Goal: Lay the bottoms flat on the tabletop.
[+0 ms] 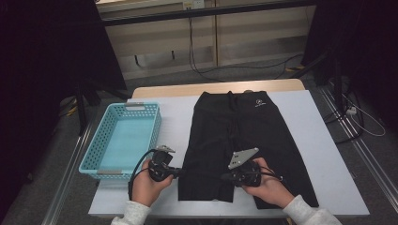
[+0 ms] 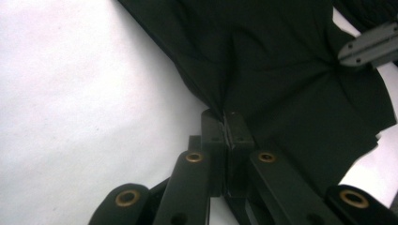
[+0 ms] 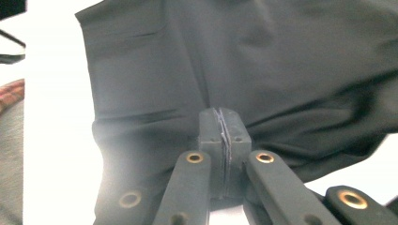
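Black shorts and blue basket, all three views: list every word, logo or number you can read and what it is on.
White mark near the waistband of the black shorts: a small logo with a line of lettering under it, too small and blurred to read.
Blue basket: no lettering visible.
Gripper views: no text visible on the fabric or the table.

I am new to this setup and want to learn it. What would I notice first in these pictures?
Black shorts lie spread flat in the middle of the white table. Both grippers pinch their near hem: the left gripper at the left edge, the right gripper nearer the middle. A light blue basket stands empty at the table's left.
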A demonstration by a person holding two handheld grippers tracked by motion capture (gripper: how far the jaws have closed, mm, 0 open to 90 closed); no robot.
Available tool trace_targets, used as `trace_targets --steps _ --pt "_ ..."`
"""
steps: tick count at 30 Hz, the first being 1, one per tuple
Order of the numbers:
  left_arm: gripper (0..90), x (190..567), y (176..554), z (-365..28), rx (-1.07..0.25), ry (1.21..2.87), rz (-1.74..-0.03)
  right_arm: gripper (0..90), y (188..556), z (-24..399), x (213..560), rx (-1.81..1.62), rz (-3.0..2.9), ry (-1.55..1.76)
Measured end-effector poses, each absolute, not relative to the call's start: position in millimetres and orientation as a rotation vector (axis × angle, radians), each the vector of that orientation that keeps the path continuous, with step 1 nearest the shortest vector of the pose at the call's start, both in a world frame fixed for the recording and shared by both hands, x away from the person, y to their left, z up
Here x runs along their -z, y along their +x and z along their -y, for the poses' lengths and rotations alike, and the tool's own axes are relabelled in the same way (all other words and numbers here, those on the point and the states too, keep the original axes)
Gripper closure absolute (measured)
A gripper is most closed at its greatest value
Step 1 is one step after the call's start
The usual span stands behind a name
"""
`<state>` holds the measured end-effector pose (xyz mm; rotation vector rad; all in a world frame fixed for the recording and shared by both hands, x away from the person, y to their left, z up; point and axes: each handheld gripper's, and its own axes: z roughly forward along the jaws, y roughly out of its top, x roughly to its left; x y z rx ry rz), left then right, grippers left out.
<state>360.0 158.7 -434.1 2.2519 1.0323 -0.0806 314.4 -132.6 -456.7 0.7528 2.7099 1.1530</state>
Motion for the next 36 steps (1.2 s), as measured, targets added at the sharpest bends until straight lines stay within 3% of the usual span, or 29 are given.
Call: trace_targets --steps 16,24,28,36 --pt "88.2 438 356 -159 0.092 2.284 -1.038 89.7 307 135 454 -1.139 -2.729 0.718" --pt "79.6 437 355 -163 0.048 2.281 -1.049 75.4 309 142 450 -1.156 -2.674 0.763" --pt "67.7 436 352 -163 0.017 2.274 -1.049 70.8 307 147 447 -1.172 -2.678 0.745" --pt "62.8 441 348 -163 -0.038 2.29 -1.024 52.9 289 130 456 -1.133 -2.755 0.603"
